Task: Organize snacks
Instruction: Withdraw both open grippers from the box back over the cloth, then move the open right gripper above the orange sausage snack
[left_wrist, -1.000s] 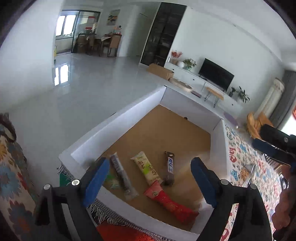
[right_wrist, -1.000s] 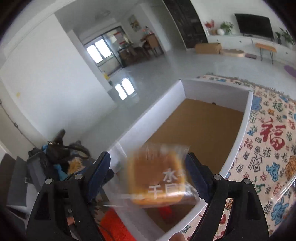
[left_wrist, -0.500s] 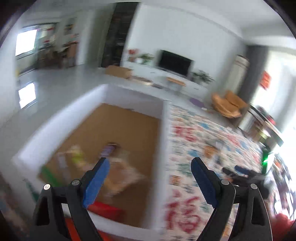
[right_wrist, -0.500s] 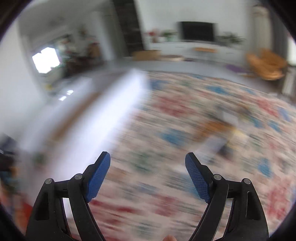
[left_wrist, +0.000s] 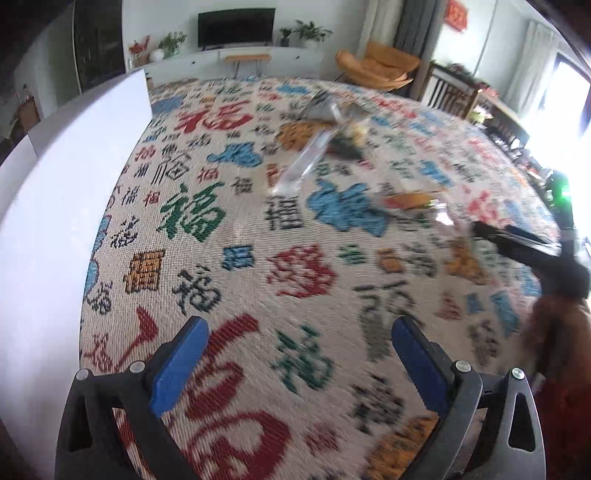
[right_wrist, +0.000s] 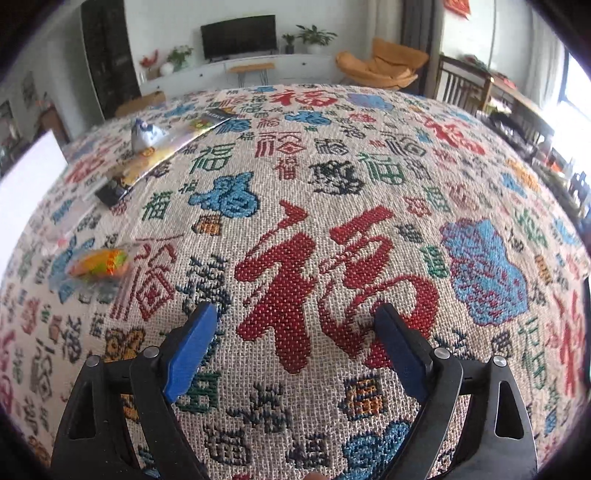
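Snacks (right_wrist: 96, 263) are seen scattered on the patterned cloth (right_wrist: 332, 258), ahead and to the left of the right gripper (right_wrist: 295, 347); an orange-yellow packet lies nearest its left finger. A second ago a wrapped cake was held between these fingers over the white box; now the fingers are spread with only cloth between them. The left gripper (left_wrist: 299, 365) was earlier aimed into the box (left_wrist: 55, 184); the box wall is now seen off to its left. Its fingers have just been widened further, and nothing is gripped. Clear wrappers (left_wrist: 306, 158) lie well ahead of them.
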